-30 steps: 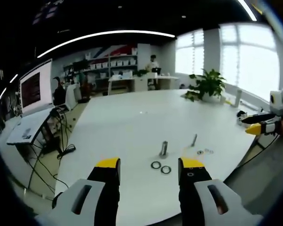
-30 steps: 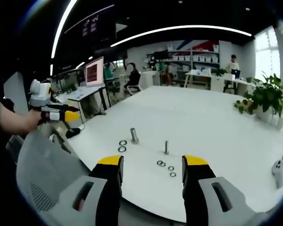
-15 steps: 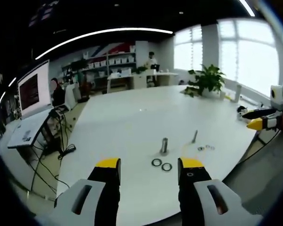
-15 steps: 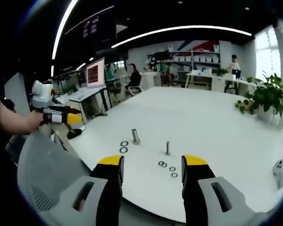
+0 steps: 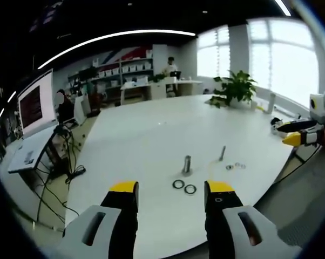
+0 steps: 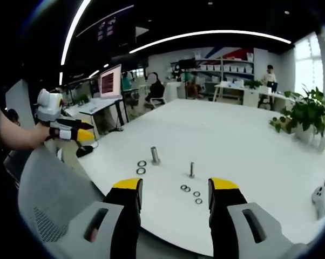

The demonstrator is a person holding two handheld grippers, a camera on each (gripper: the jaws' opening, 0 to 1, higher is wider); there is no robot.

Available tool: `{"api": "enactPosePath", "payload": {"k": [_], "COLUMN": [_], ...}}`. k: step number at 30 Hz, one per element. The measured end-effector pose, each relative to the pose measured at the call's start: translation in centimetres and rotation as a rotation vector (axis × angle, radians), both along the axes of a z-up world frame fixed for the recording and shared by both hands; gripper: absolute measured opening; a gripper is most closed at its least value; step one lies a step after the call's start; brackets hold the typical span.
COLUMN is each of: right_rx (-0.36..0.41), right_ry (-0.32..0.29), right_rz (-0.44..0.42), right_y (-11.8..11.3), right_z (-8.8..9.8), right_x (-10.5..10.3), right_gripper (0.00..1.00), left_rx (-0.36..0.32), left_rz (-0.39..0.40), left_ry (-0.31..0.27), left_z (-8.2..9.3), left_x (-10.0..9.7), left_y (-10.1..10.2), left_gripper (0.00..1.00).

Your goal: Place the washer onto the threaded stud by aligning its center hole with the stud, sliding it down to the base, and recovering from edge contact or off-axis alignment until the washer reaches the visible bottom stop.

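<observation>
On the white table (image 5: 146, 135) stand two upright studs: a thick one (image 5: 187, 164) (image 6: 155, 155) and a thin one (image 5: 222, 153) (image 6: 191, 169). Two large dark washers (image 5: 184, 186) (image 6: 141, 167) lie next to the thick stud. Several small washers (image 5: 235, 166) (image 6: 191, 190) lie near the thin stud. My left gripper (image 5: 170, 195) is open and empty, short of the table's near edge. My right gripper (image 6: 174, 191) is open and empty too, held off the table edge. Each gripper appears at the other view's edge, the right one (image 5: 297, 135) and the left one (image 6: 70, 132).
A potted plant (image 5: 234, 91) (image 6: 305, 110) stands at the table's far side. A grey mesh chair back (image 6: 54, 199) is below the left gripper. A desk with a monitor (image 5: 37, 102) and a laptop stands left of the table. People sit in the background.
Both cameras have drifted slightly; the studs and washers lie as before. Both grippers stay open and empty.
</observation>
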State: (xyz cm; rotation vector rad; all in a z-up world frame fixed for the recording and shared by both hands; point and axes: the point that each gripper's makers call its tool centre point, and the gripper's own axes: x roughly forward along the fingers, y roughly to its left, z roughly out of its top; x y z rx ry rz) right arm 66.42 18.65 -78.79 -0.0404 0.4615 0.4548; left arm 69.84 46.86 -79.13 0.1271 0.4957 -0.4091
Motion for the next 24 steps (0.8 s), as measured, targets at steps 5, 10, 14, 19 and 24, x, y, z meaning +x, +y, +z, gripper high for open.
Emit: {"api": "enactPosePath", "payload": {"k": [5, 10, 14, 19, 24], "right_rx": [-0.002, -0.009, -0.006, -0.004, 0.002], "right_ry": [0.003, 0.002, 0.004, 0.005, 0.0], "right_rz": [-0.006, 0.001, -0.003, -0.009, -0.015], "right_y": [-0.2, -0.1, -0.2, -0.4, -0.5], "right_z": [0.0, 0.0, -0.1, -0.1, 0.0], "right_x": [0.0, -0.1, -0.1, 0.0, 0.0], "right_gripper": [0.51, 0.51, 0.51, 0.51, 0.51], "left_rx": [-0.008, 0.015, 0.024, -0.007, 0.014], "left_rz": [0.006, -0.006, -0.021, -0.019, -0.065], "left_ry": [0.014, 0.083, 0.117, 0.169, 0.22], "left_z": [-0.1, -1.5, -1.9, -2.2, -3.6], "left_x": [0.0, 0.1, 0.1, 1.4, 2.7], "left_y": [0.0, -0.2, -0.7, -1.3, -3.3], "left_gripper": [0.47, 0.48, 0.46, 0.45, 0.46]}}
